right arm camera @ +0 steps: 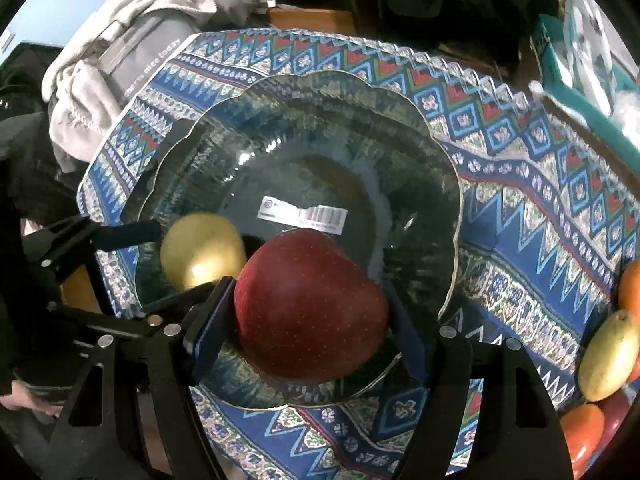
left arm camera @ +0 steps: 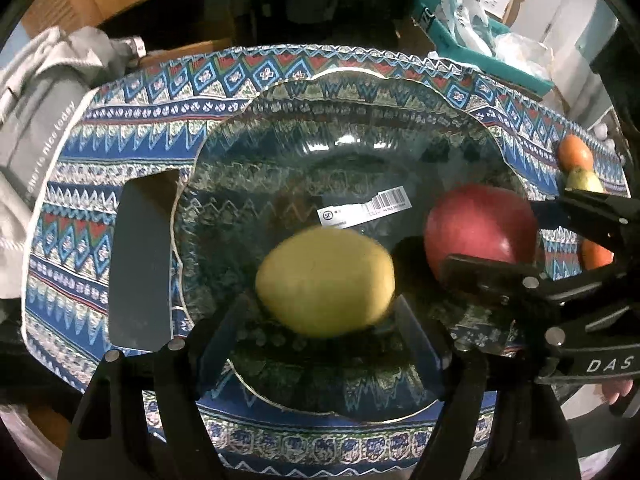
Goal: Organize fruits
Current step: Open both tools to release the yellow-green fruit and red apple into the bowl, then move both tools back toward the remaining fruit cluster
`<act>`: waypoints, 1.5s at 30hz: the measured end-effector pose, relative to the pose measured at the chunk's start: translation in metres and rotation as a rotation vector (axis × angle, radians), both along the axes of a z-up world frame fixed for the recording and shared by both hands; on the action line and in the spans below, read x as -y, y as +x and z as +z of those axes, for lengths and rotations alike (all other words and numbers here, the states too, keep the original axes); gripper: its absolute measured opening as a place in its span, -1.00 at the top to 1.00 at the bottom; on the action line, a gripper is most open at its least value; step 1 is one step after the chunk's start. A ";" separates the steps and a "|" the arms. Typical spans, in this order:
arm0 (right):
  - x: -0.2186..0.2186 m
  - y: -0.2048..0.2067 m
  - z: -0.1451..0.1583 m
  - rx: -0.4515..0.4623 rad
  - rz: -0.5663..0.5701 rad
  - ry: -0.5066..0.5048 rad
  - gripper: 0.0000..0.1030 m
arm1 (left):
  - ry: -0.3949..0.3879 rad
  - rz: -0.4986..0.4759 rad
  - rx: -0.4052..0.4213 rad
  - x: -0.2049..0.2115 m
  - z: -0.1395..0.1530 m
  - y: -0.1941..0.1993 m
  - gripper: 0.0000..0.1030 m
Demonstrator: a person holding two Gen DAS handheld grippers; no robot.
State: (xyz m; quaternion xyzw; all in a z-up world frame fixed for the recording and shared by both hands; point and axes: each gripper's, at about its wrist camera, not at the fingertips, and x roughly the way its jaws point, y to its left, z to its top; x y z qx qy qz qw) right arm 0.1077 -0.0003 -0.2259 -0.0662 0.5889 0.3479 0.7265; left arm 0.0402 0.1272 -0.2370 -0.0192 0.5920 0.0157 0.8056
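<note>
A dark scalloped glass bowl (left arm camera: 360,76) (right arm camera: 304,80) stands on a blue patterned tablecloth (left arm camera: 132,128). My left gripper (left arm camera: 322,304) is shut on a yellow fruit (left arm camera: 324,280), which looks blurred, low over the near side of the bowl. In the right wrist view that yellow fruit (right arm camera: 200,256) shows between the left gripper's fingers (right arm camera: 132,234). My right gripper (right arm camera: 310,300) is shut on a large red apple (right arm camera: 308,304) inside the bowl's near-right part. The red apple (left arm camera: 480,228) and the right gripper (left arm camera: 532,236) also show at the right of the left wrist view.
A barcode label (left arm camera: 366,206) shows through the bowl's bottom. Loose fruits lie on the cloth to the right: an orange (right arm camera: 632,288), a yellow-green fruit (right arm camera: 610,356), an orange-red one (right arm camera: 584,432). A dark flat slab (left arm camera: 140,260) lies left of the bowl. Grey fabric (right arm camera: 132,40) is heaped at the far left.
</note>
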 end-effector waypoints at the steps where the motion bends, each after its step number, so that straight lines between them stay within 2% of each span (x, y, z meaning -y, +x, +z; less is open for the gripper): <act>1: -0.001 -0.001 0.001 0.003 0.002 0.000 -0.45 | -0.001 -0.004 -0.002 0.001 0.001 0.000 -0.54; 5: 0.002 0.000 0.016 0.028 -0.010 0.052 -0.40 | -0.004 0.007 -0.006 -0.001 0.005 -0.002 -0.53; 12: 0.016 0.001 0.057 0.096 -0.049 0.115 -0.40 | -0.030 0.036 0.037 -0.008 0.029 -0.007 -0.53; 25: 0.062 -0.013 0.127 0.258 -0.108 0.111 -0.41 | -0.056 -0.006 0.157 0.018 0.087 -0.017 -0.54; 30: 0.084 -0.020 0.149 0.305 -0.141 0.109 -0.45 | -0.063 -0.033 0.199 0.032 0.105 -0.020 -0.62; 36: 0.115 -0.027 0.165 0.344 -0.177 0.088 -0.50 | -0.097 -0.053 0.235 0.052 0.126 -0.018 -0.63; 45: 0.173 -0.037 0.185 0.399 -0.246 0.085 -0.64 | -0.108 -0.095 0.265 0.089 0.149 -0.017 -0.70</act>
